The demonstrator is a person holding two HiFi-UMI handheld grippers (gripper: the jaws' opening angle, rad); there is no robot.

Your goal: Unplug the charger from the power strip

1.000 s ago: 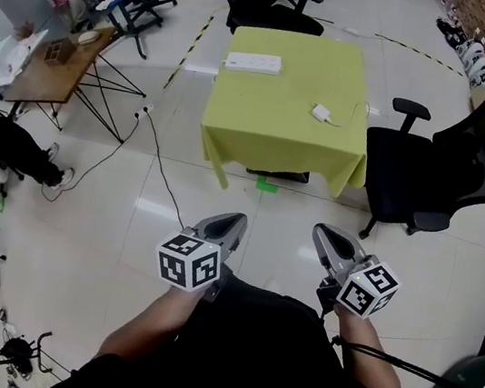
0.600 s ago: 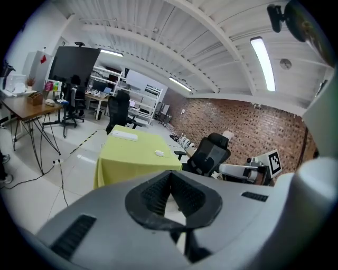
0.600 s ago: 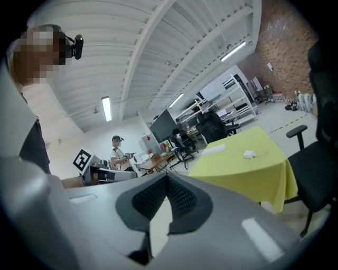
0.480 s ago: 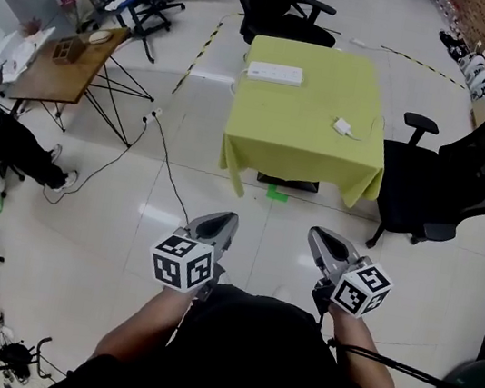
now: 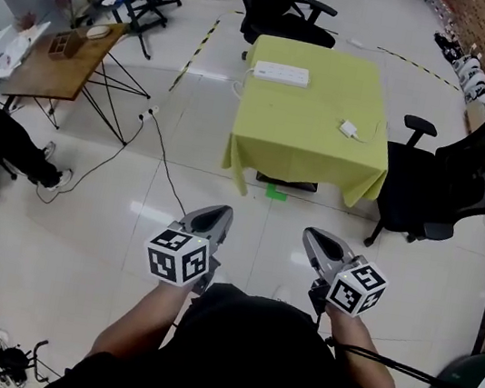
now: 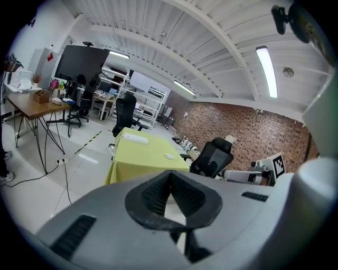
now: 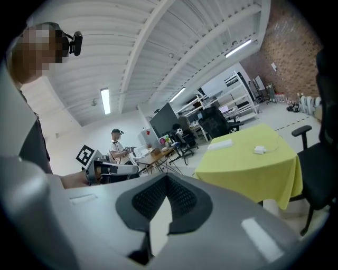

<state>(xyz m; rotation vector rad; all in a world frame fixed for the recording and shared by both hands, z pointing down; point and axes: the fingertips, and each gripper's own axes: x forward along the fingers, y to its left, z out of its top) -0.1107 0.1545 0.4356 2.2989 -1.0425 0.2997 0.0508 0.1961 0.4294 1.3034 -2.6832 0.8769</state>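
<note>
Person stands well short of bench (image 5: 299, 143). Left gripper (image 5: 211, 214) and right gripper (image 5: 313, 239) held at waist, jaws of both closed, empty: likely carrying posture, nothing within reach. Power strip (image 5: 281, 73) at bench's far edge. Charger (image 5: 349, 128) near bench's right edge, apart from strip, seemingly unplugged.

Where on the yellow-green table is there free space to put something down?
The near half of the table is bare, from the charger to the front edge, and so is the left side below the power strip. The strip takes the far edge; the charger crowds the right edge, by the black chair.
</note>
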